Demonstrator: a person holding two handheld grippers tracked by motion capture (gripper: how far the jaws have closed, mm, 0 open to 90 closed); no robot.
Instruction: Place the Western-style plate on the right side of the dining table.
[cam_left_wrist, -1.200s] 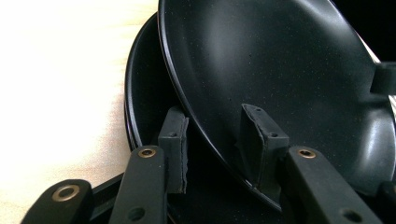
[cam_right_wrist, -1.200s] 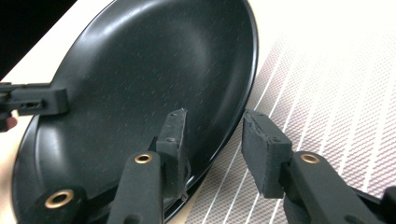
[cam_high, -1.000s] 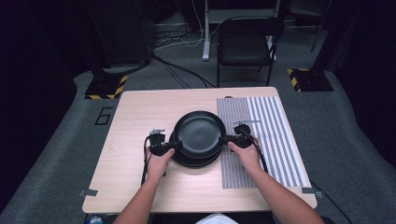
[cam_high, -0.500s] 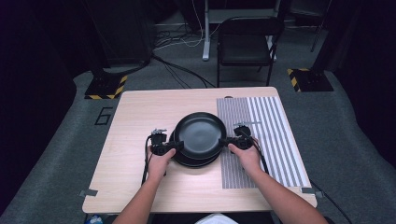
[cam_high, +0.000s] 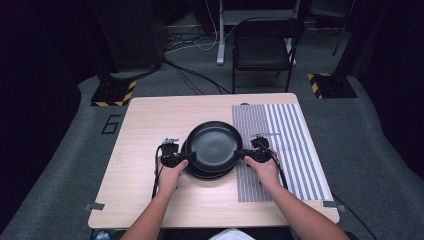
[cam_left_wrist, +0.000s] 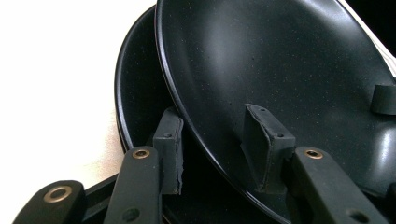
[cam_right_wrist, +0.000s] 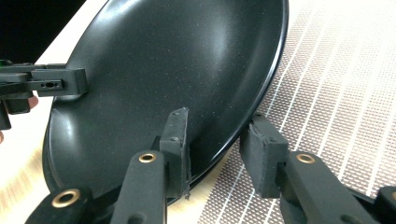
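Two black plates are stacked at the middle of the table. The top plate (cam_high: 214, 144) (cam_left_wrist: 289, 60) (cam_right_wrist: 163, 60) is tilted above the lower plate (cam_high: 206, 175) (cam_left_wrist: 135, 93). My left gripper (cam_high: 183, 159) (cam_left_wrist: 211, 116) straddles the top plate's left rim, one pad beneath it and one on its inner face. Its jaws have just been opening a little with the rim still between them. My right gripper (cam_high: 244, 154) (cam_right_wrist: 218, 119) is shut on the opposite rim, over the striped mat's edge.
The wooden table (cam_high: 150, 125) carries a grey striped mat (cam_high: 290, 145) on its right part, reaching under the plates' right side. A black chair (cam_high: 262, 50) stands beyond the far edge, with cables on the floor. The person's forearms come in from the near edge.
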